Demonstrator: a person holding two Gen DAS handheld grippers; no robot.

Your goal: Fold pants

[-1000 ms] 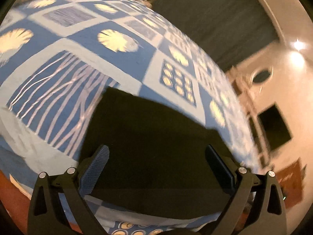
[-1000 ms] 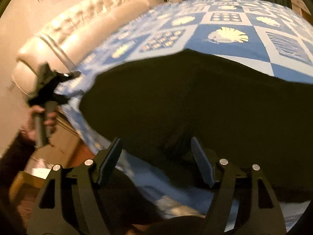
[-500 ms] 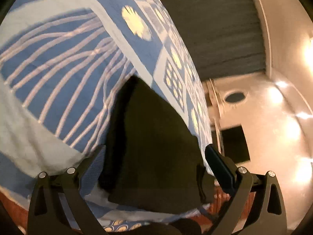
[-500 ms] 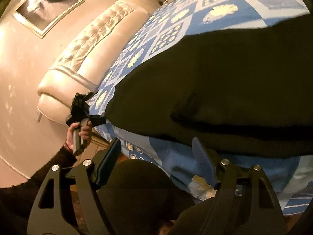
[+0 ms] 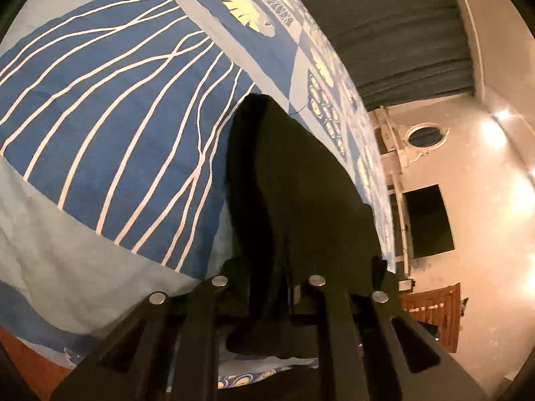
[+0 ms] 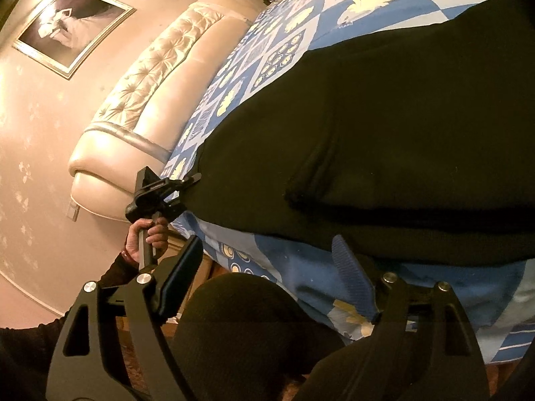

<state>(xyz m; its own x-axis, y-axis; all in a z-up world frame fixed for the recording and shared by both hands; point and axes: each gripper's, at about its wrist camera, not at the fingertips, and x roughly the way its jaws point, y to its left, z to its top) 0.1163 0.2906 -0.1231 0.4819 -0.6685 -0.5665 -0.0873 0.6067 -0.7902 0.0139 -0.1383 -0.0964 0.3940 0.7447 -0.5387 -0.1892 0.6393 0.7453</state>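
The black pants lie spread on a blue patterned bedspread, with a fold ridge across the near side. In the left wrist view my left gripper is shut on the near corner of the pants, the cloth bunched between its fingers. The left gripper also shows in the right wrist view, pinching the pants' left corner at the bed edge. My right gripper is open and empty, just off the near edge of the bed, in front of the pants.
A tufted cream headboard stands at the left end of the bed. A framed picture hangs on the wall. The person's dark knee is below the right gripper. A dark curtain and a wooden cabinet stand beyond the bed.
My left gripper has closed on the corner of the pants. My right gripper has drawn back toward the bed's near edge, still open.
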